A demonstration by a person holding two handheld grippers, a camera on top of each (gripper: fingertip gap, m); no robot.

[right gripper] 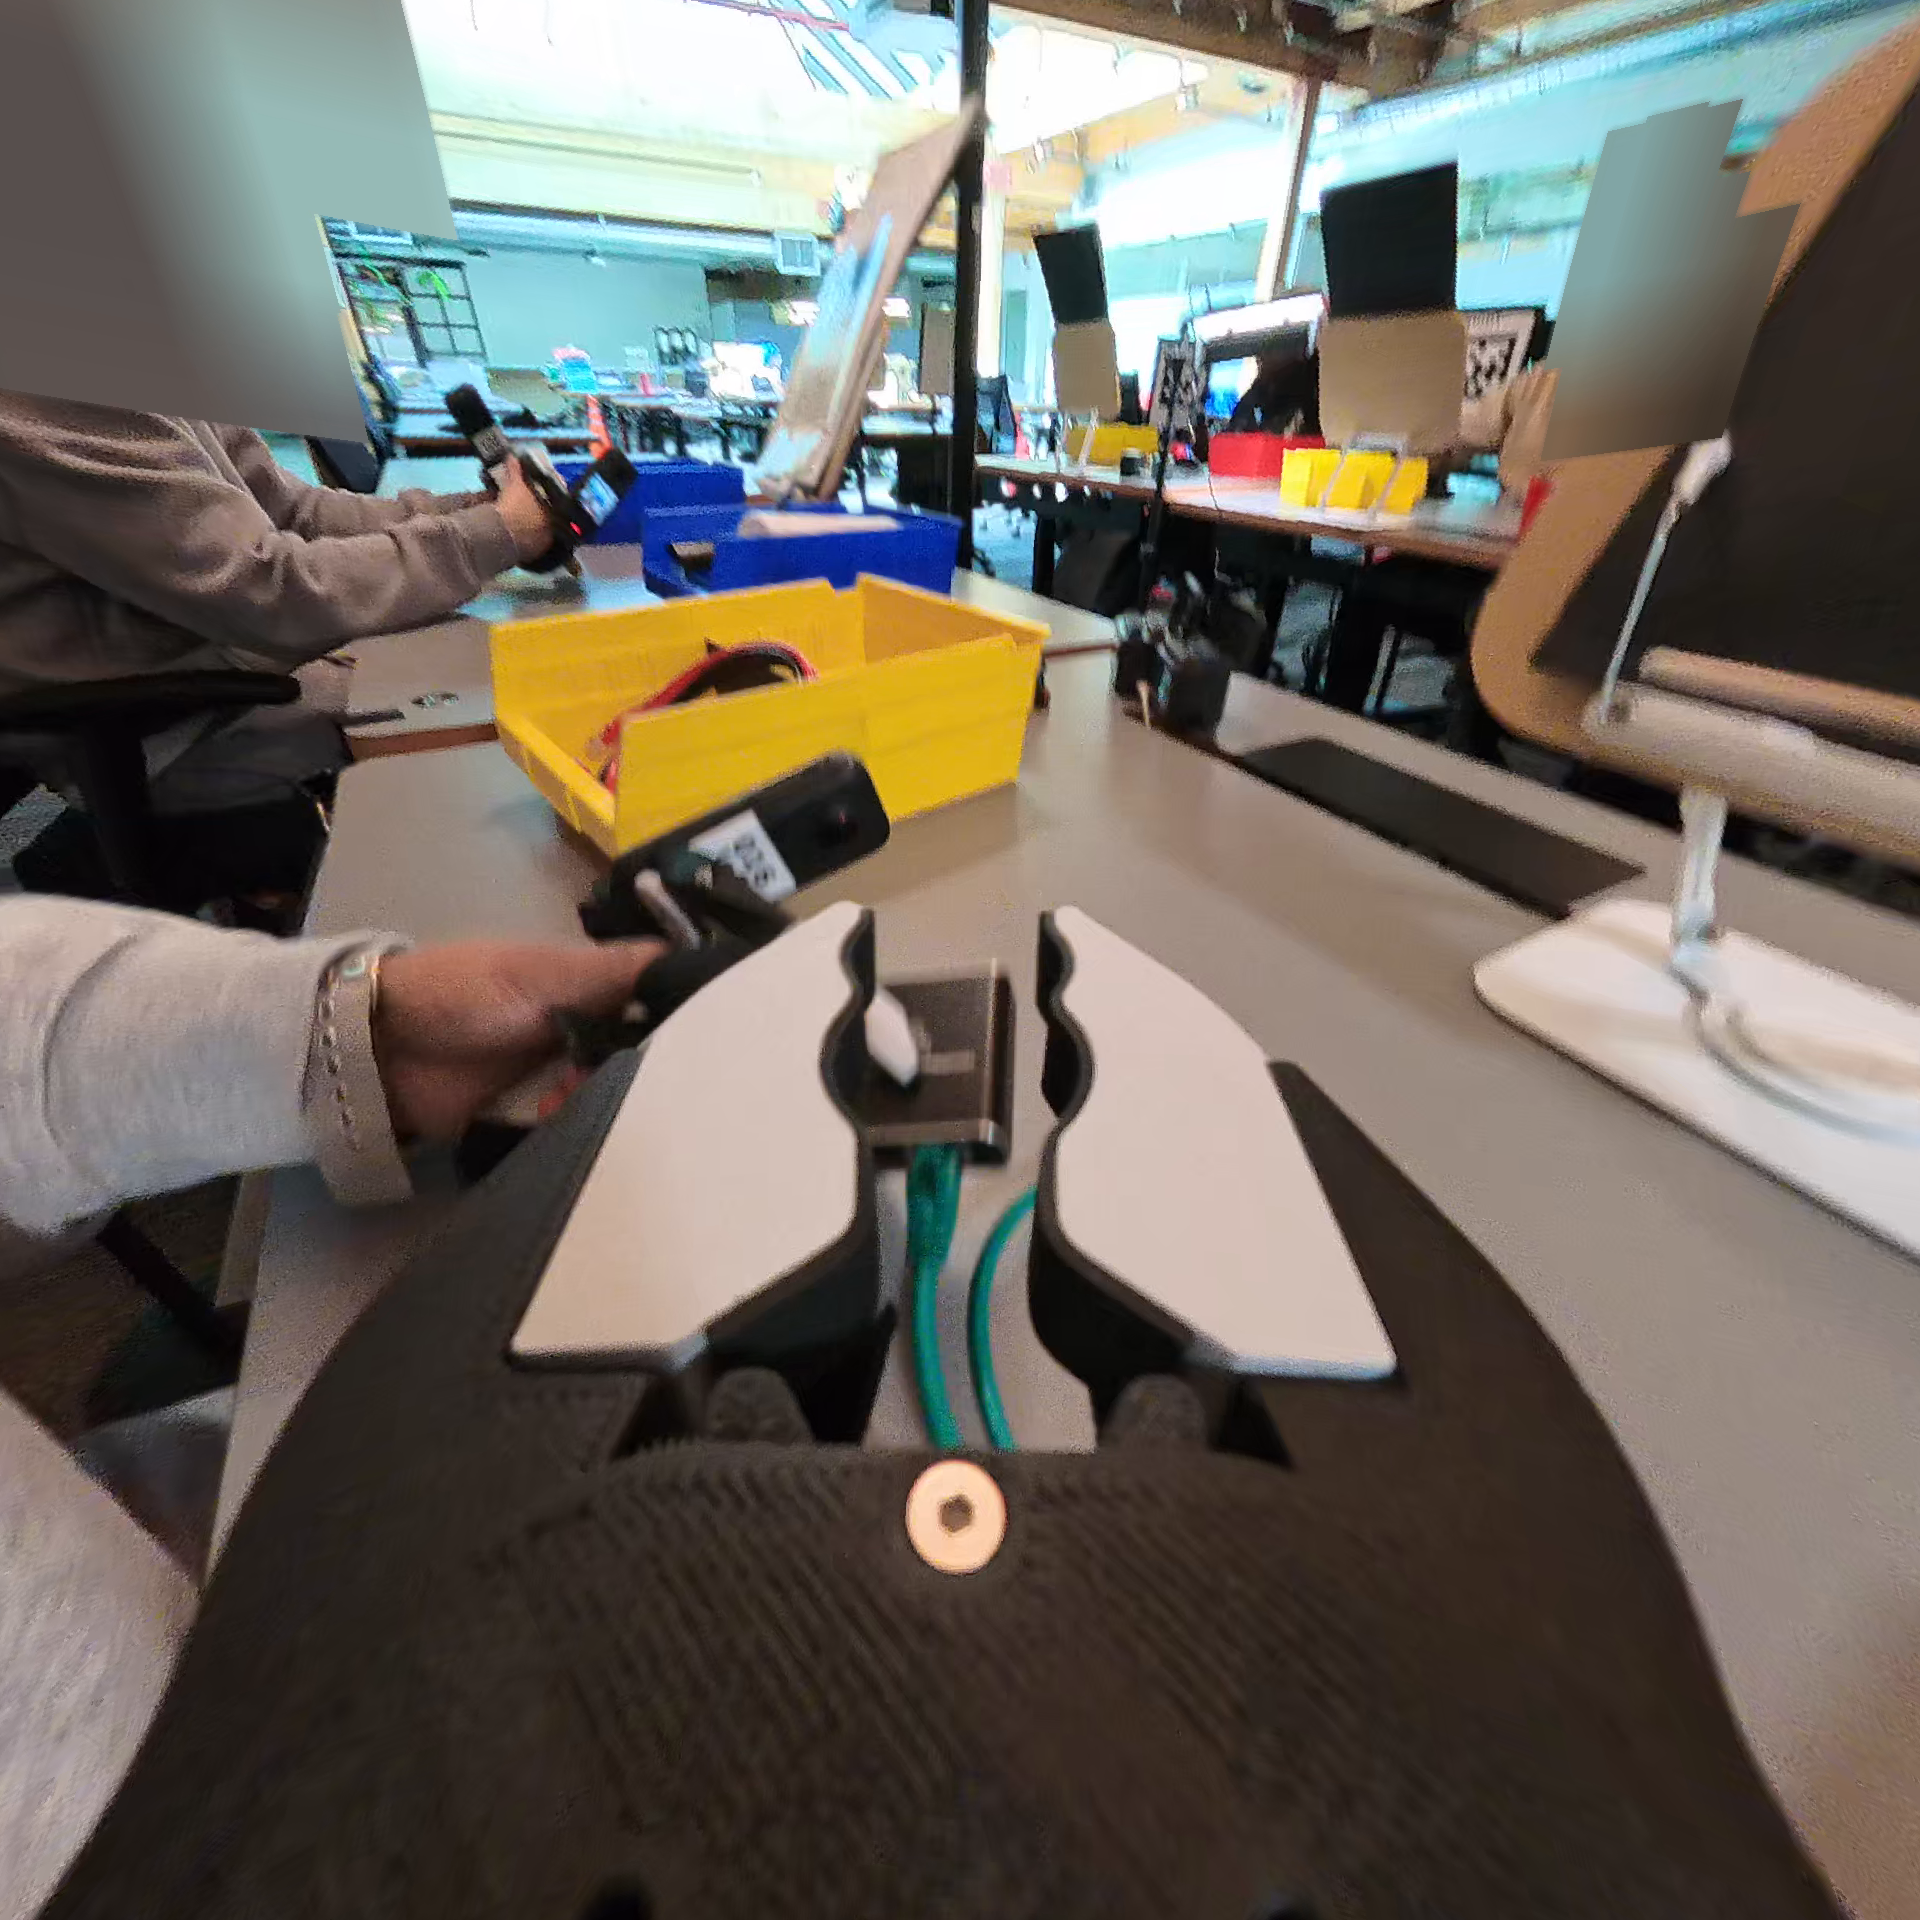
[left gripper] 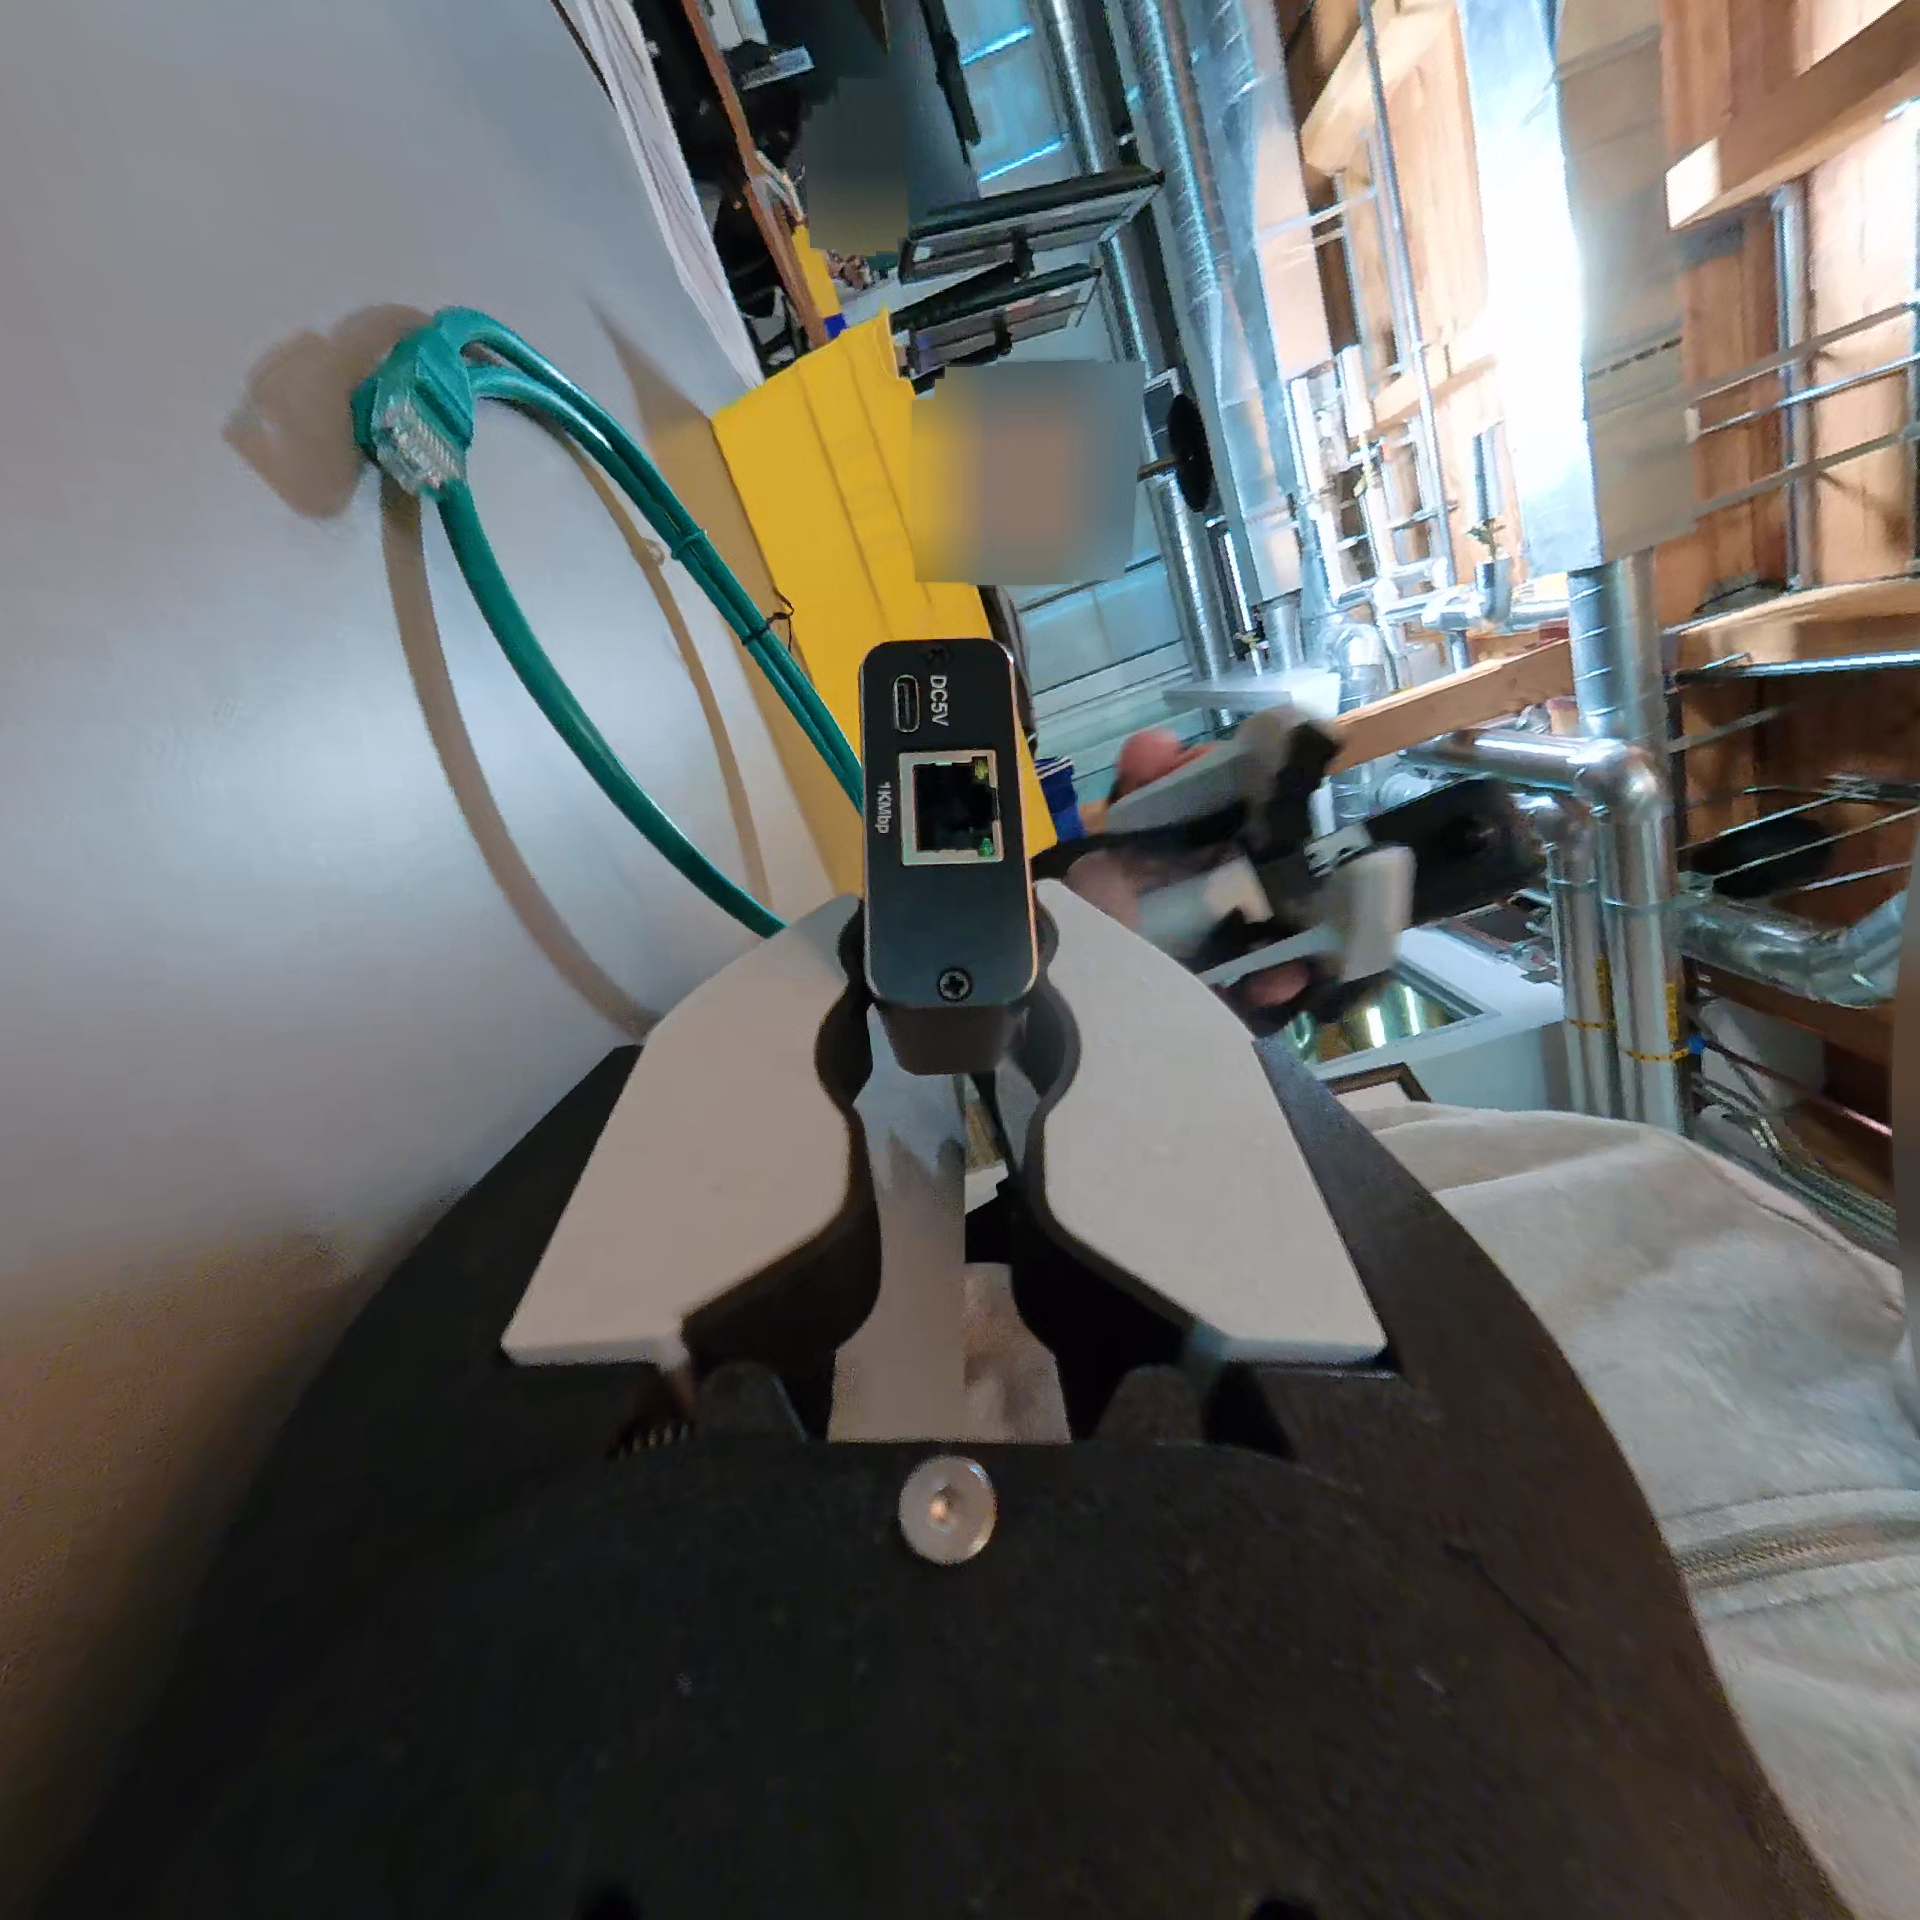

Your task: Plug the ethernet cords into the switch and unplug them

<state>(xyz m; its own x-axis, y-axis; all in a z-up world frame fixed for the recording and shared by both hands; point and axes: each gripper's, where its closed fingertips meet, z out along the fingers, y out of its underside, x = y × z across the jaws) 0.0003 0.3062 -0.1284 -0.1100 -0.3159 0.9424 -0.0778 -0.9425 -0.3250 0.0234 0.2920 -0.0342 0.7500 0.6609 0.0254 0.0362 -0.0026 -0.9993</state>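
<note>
My left gripper (left gripper: 951, 935) is shut on a small black switch (left gripper: 951, 821), whose empty port end faces the camera. A loose green ethernet plug (left gripper: 416, 426) lies on the grey table (left gripper: 208, 727), with its green cord (left gripper: 582, 665) looping back toward the switch. In the right wrist view the switch (right gripper: 956, 1049) is just beyond my open right gripper (right gripper: 954, 925). A green plug (right gripper: 933, 1184) sits in the switch's near end, between my right fingers without touching them. A white fingertip (right gripper: 894, 1039) of the left gripper (right gripper: 727, 883) presses on the switch.
A yellow bin (right gripper: 790, 707) with wires stands behind the switch, and a blue bin (right gripper: 800, 551) behind that. A white monitor stand (right gripper: 1662, 1029) is at the right. Another person (right gripper: 208, 540) with a gripper sits at the far left.
</note>
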